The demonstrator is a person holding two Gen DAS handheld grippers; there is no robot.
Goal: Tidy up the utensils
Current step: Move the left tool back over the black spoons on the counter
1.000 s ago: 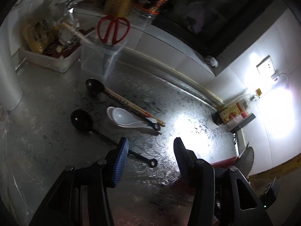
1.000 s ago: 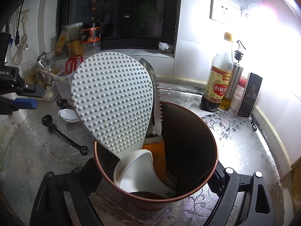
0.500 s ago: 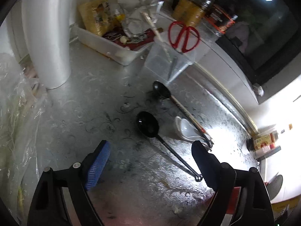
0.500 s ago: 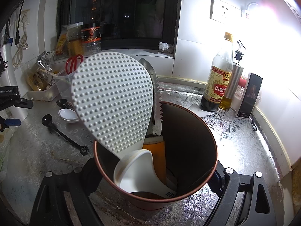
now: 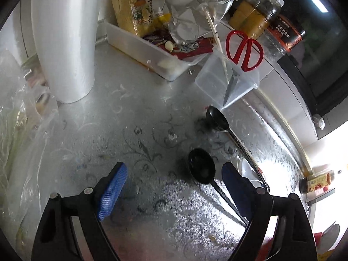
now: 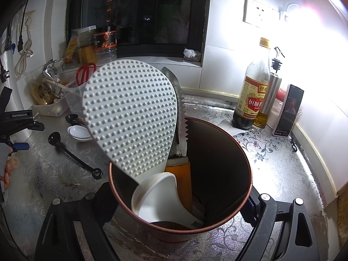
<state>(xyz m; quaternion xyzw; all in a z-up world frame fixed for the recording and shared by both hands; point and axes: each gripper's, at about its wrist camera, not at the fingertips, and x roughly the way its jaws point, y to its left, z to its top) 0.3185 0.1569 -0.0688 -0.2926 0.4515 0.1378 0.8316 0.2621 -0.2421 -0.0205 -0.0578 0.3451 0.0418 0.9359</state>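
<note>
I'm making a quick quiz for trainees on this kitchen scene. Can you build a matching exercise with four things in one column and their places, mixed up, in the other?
Things:
1. rice paddle
2. red scissors
3. black spoon
4. vinegar bottle

Places:
A. lying on the counter between the open left gripper's fingers
B. standing in the copper-rimmed holder
C. upright by the wall, beside an oil dispenser
D. blades down in a clear plastic container

Pairs: 1-B, 2-D, 3-A, 4-C
</note>
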